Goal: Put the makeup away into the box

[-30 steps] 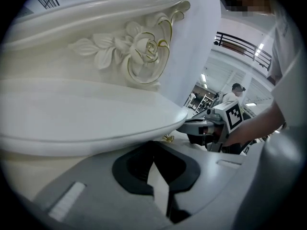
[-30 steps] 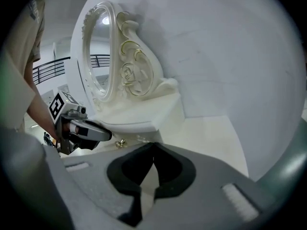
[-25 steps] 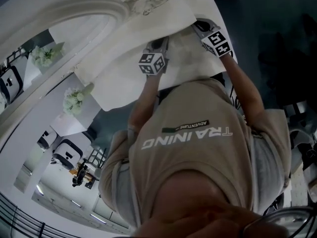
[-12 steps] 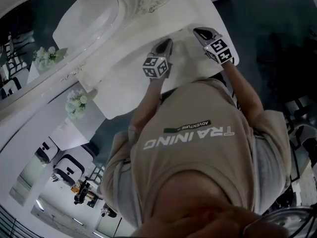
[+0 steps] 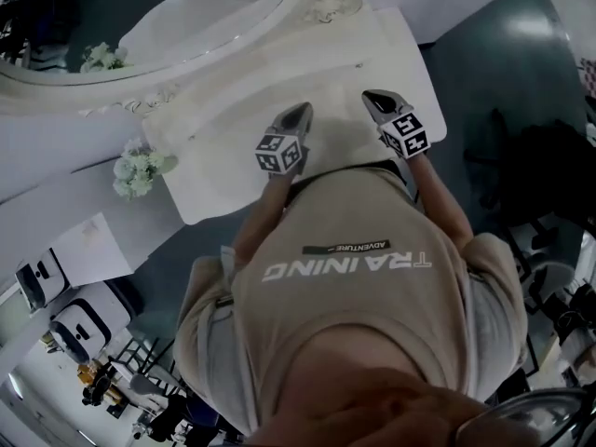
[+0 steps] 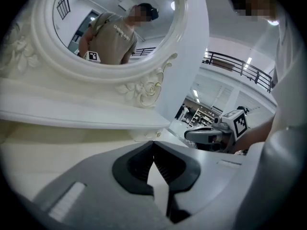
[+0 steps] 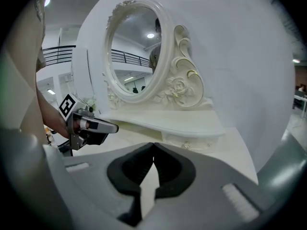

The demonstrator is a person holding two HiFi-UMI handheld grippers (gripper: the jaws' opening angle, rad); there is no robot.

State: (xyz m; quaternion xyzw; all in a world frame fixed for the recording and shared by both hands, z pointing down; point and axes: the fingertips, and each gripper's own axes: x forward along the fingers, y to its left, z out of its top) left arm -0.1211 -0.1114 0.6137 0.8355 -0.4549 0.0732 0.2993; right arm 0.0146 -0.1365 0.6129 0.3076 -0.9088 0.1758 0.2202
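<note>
The left gripper [image 5: 296, 119] is held above the white table [image 5: 209, 189], near its front edge, pointed toward the oval mirror [image 7: 136, 51]. Its jaws are seen closed tip to tip, with nothing between them. The right gripper [image 5: 377, 102] is held beside it, apart from it, likewise closed and empty. A raised shelf [image 7: 192, 121] is noted below the mirror. Flowers [image 5: 135, 168] are noted beside the table's left end. Makeup and box cannot be made out in any view.
</note>
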